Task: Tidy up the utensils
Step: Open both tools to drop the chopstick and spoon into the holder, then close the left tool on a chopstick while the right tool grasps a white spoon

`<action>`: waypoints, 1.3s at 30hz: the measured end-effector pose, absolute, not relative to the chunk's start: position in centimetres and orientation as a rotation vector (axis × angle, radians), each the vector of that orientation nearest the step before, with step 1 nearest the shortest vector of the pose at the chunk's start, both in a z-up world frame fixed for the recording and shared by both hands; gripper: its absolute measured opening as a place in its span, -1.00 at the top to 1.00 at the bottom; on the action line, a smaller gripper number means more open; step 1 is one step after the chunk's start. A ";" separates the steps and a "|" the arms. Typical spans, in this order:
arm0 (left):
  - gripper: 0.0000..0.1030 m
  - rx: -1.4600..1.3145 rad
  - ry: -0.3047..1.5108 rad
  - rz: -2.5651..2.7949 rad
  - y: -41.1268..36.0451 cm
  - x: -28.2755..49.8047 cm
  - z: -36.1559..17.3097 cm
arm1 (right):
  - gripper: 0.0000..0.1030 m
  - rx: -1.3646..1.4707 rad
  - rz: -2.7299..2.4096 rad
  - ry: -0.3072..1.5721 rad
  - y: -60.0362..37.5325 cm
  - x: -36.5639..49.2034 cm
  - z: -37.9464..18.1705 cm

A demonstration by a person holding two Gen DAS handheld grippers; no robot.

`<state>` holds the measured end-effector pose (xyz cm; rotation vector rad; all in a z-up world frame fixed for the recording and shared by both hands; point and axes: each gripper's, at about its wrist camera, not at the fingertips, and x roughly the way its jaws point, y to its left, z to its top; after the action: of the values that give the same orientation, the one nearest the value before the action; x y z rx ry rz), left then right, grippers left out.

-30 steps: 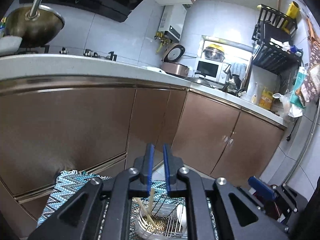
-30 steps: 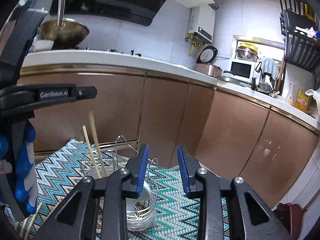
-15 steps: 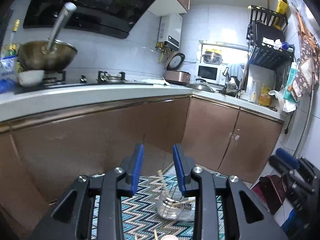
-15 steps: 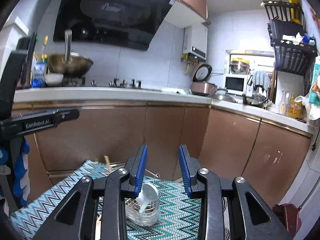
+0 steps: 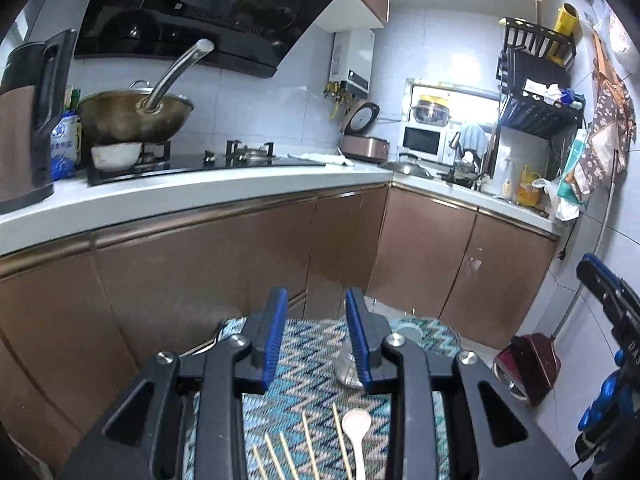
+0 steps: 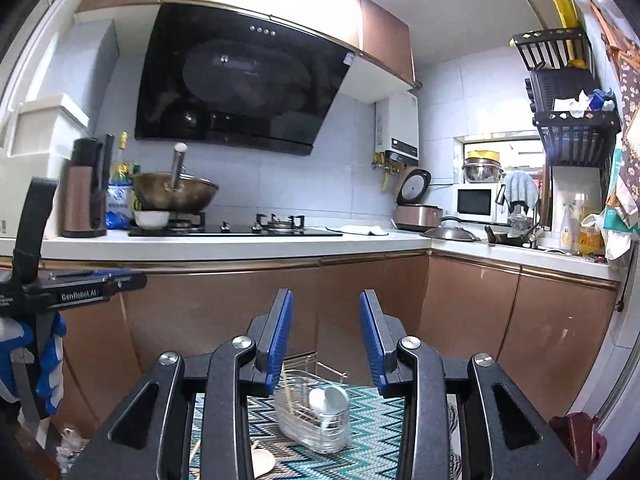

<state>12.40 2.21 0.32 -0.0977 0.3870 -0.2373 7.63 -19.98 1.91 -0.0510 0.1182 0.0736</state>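
Note:
My left gripper (image 5: 317, 336) hangs open over a zigzag mat (image 5: 308, 384), nothing between its blue pads. Several chopsticks (image 5: 310, 446) and a white spoon (image 5: 356, 426) lie on the mat below it. A wire utensil holder (image 5: 345, 370) stands further back, half hidden by the right finger. My right gripper (image 6: 326, 336) is open and empty too. Beyond it the wire holder (image 6: 304, 428) stands on the mat (image 6: 368, 436) with a white spoon (image 6: 326, 398) and chopsticks inside. Another spoon (image 6: 262, 462) lies at the bottom edge.
Brown cabinet doors (image 5: 208, 280) and a white L-shaped counter (image 6: 240, 246) stand close behind the mat. A wok (image 6: 174, 194) sits on the stove. A dark red dustpan (image 5: 530, 364) rests on the floor at the right. A blue-gloved hand (image 6: 50, 360) shows at the left edge.
Both grippers have risen and drawn back from the wire holder, which now looks smaller. The left jaws have widened. Loose chopsticks and a spoon on the mat have come into the left view.

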 end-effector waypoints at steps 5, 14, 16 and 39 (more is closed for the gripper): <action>0.43 -0.119 0.469 -0.265 3.5 11.4 -1.1 | 0.33 -0.049 0.107 0.126 -18.8 6.1 1.6; 0.45 -0.169 0.735 -0.321 3.6 14.0 -9.2 | 0.33 0.015 0.157 0.246 -19.2 7.2 -2.8; 0.45 -0.194 0.789 -0.339 3.7 14.8 -11.0 | 0.33 0.031 0.175 0.293 -19.5 7.9 -4.7; 0.57 -0.286 1.268 -0.289 2.4 25.2 -27.1 | 0.33 0.172 0.386 0.845 -18.9 19.9 -24.9</action>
<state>25.21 2.41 -27.07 -0.2860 1.2682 -0.2891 19.88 -18.93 -24.93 0.1724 0.8452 0.3856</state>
